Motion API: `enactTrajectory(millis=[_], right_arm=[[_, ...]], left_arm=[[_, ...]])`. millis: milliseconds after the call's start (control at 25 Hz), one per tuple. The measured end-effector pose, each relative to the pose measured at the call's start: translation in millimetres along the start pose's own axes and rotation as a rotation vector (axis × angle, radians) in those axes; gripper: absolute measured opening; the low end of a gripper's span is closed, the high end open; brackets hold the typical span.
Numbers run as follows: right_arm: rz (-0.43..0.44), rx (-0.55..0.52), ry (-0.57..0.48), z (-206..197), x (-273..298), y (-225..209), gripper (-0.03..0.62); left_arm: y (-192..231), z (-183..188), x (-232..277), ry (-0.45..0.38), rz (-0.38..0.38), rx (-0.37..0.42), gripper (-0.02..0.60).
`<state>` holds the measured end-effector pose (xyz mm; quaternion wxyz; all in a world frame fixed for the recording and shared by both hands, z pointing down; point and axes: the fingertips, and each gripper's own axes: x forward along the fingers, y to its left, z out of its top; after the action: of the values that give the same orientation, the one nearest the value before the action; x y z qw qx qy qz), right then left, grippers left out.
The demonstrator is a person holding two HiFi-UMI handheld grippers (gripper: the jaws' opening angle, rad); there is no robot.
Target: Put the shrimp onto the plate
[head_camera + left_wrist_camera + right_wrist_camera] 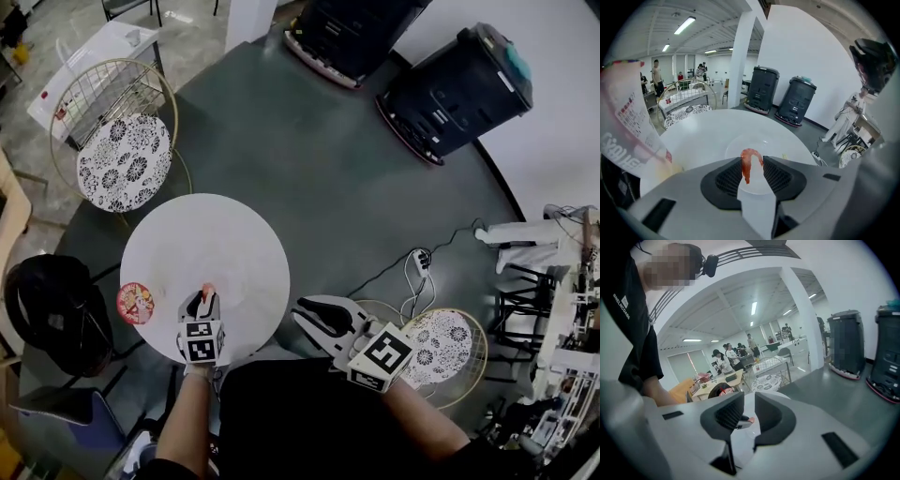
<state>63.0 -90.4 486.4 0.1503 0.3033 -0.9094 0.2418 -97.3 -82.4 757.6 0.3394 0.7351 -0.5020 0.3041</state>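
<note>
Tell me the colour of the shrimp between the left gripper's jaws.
The shrimp is orange-red. It shows best in the left gripper view.

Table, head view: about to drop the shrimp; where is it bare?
Bare: far half of the table, toward the patterned chair, and the clear plate beyond the shrimp. Crowded: the near edge, with red packet, left gripper and right gripper.

A round white table [187, 234] bears a red printed packet [135, 303] at its left edge. A wire chair [122, 161] with a floral cushion stands just beyond it. Farther off, one black machine [361, 33] stands beside another [459, 89].
</note>
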Motion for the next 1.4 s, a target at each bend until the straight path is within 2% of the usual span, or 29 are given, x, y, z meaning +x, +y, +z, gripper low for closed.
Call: enactTrajectory(millis=[240, 880, 1120, 1400], right_arm=[[-0.020, 0.019, 0.005, -5, -4, -7, 0.078], [-0.017, 0.042, 0.014, -7, -3, -11, 0.078], [-0.001, 0.041, 0.002, -2, 1, -8, 0.078], [0.044, 0.007, 0.000, 6, 8, 2, 0.078]], left_arm=[[2, -9, 12, 0.057, 0.008, 0.020, 0.140], [3, -19, 24, 0.119, -0.014, 0.051, 0.149], [3, -5, 10, 0.083, -0.002, 0.041, 0.157], [-6, 26, -25, -0.036, -0.001, 0.026, 0.156]])
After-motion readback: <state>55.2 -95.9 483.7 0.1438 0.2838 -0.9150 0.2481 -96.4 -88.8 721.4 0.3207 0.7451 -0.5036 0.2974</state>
